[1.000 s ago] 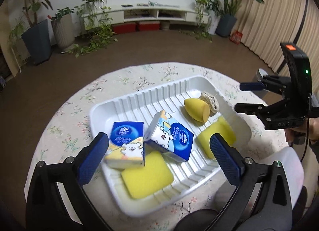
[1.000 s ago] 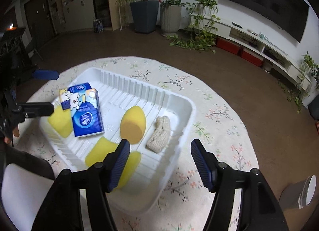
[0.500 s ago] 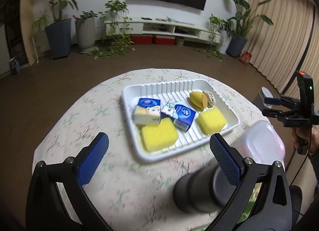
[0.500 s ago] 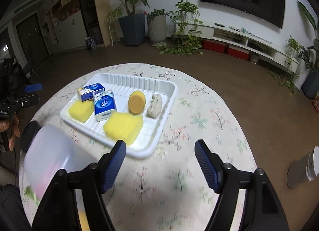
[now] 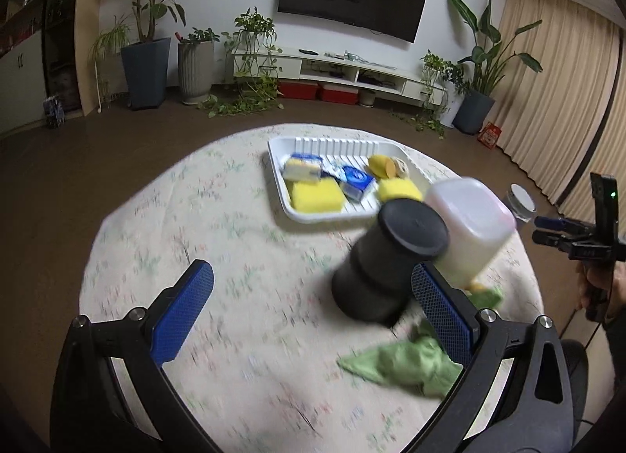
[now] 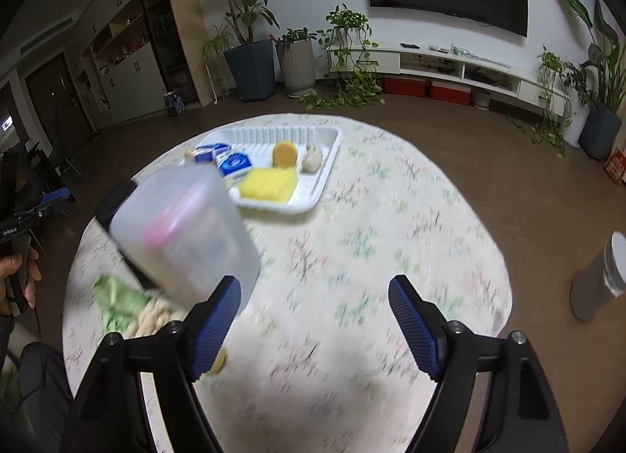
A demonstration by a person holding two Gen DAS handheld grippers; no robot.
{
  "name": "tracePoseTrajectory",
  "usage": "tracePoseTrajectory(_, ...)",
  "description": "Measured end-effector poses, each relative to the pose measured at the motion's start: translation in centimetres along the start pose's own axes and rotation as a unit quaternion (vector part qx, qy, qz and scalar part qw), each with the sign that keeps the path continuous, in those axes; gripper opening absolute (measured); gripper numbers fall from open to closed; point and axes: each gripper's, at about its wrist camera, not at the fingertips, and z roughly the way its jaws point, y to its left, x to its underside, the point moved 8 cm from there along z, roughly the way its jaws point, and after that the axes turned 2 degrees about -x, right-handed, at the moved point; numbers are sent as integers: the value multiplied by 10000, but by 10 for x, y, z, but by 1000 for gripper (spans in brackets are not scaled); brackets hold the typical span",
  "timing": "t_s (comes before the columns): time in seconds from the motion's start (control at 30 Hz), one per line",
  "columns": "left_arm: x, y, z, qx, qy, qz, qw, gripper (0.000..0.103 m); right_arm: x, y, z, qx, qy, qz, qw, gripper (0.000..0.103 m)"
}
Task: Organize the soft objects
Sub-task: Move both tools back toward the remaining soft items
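Observation:
A white ribbed tray (image 5: 281,186) (image 6: 326,163) sits at the far side of the round floral table. It holds yellow sponges (image 5: 315,196) (image 6: 268,184), blue tissue packs (image 5: 356,179) (image 6: 234,161), a yellow-orange rounded sponge (image 6: 285,153) and a beige knitted piece (image 6: 312,158). A green cloth (image 5: 403,361) (image 6: 117,298) and a cream braided piece (image 6: 150,320) lie on the near table. My left gripper (image 5: 309,316) is open and empty above the table. My right gripper (image 6: 313,323) is open and empty, well back from the tray.
A black cylinder (image 5: 385,261) and a translucent white plastic container (image 5: 469,230) (image 6: 184,233) stand on the near table beside the cloth. A grey white-lidded canister (image 6: 598,280) stands on the floor to the right. Plants and a TV unit line the far wall.
Both grippers have pulled back and up from the tray, still open. The black cylinder, plastic container and green cloth have come into view on the near table.

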Motion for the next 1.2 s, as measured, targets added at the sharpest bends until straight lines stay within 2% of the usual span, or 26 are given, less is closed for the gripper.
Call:
tracePoseTrajectory(0.27,42,-22,-31,104,13,-114,9999,103,41,25,-19,-197,60,307,9993,82)
tracePoseTrajectory(0.6,104,-88,-55,227,37,85,9997,103,99,96,-31,-490,59,269,9984,93)
tracePoseTrajectory(0.67,118,-99,-52,237,96,85,9996,103,109,110,-28,-562,87,223,9981,100)
tracePoseTrajectory(0.83,151,-118,-30,312,352,-108,9988,103,119,130,-19,-190,67,-305,9993,103)
tracePoseTrajectory(0.9,157,-124,-19,257,455,26,9986,103,116,131,-15,-52,73,-487,9988,103)
tracePoseTrajectory(1.03,155,-125,-10,90,457,232,9986,103,101,127,-6,-52,10,-544,9985,102)
tracePoseTrajectory(1.2,156,-121,4,73,615,202,9979,103,91,132,15,-302,261,-578,9975,84)
